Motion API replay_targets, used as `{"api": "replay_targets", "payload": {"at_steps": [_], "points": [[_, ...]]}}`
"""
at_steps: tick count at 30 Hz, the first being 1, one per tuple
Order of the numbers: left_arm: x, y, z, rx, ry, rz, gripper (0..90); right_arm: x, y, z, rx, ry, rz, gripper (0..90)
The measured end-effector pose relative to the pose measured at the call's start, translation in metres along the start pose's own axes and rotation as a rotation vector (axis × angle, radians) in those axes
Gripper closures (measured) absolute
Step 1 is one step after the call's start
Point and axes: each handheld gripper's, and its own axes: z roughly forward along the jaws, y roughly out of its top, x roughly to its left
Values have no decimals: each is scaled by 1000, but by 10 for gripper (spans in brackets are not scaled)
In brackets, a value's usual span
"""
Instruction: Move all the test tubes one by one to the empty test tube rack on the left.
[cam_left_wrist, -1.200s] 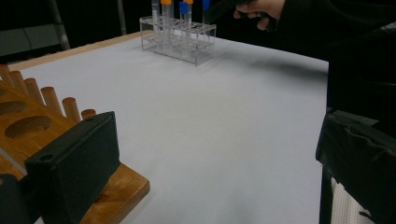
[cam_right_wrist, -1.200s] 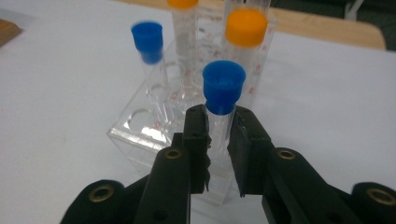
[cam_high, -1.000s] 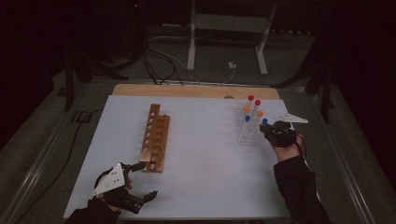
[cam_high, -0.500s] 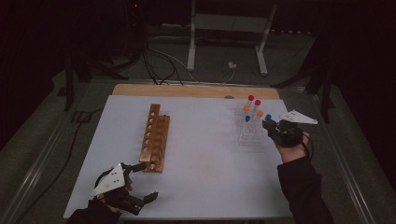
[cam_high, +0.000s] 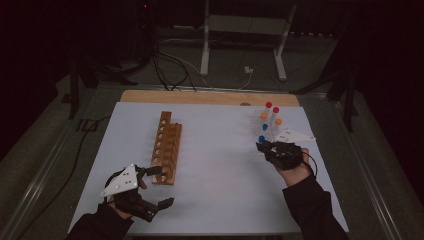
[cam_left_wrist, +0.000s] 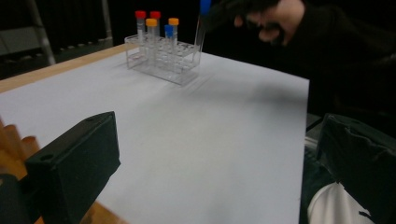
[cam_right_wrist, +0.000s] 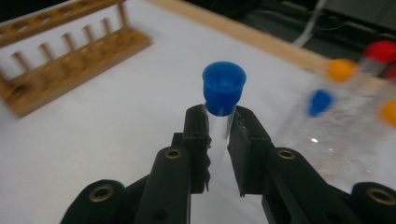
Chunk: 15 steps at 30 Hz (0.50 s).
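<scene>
My right gripper is shut on a clear test tube with a blue cap, gripping it just under the cap. In the high view that gripper holds the blue-capped tube at the near left corner of the clear tube rack. The rack holds red-, orange- and blue-capped tubes. A wooden tube rack lies left of the middle with its holes bare. My left gripper stands open at the wooden rack's near end, its jaws wide apart with nothing between them.
The white table top ends in a wooden strip at the far edge. Beyond it are cables and a metal stand's legs on the dark floor. The person's right sleeve comes in at the bottom right.
My right gripper has moved left and toward the person, away from the clear rack, with the blue-capped tube in it. The left gripper has stayed where it was.
</scene>
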Motion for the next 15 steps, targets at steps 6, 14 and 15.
{"api": "replay_targets", "payload": {"at_steps": [6, 14, 15], "points": [[3, 16, 7, -4, -14, -3, 5, 19, -6, 10, 33, 74, -32, 768], [8, 35, 24, 10, -28, 7, 5, 38, -8, 13, 50, 143, -65, 768], [9, 37, 27, 12, -40, 8, 5, 43, -7, 14, 50, 158, -77, 768]]}}
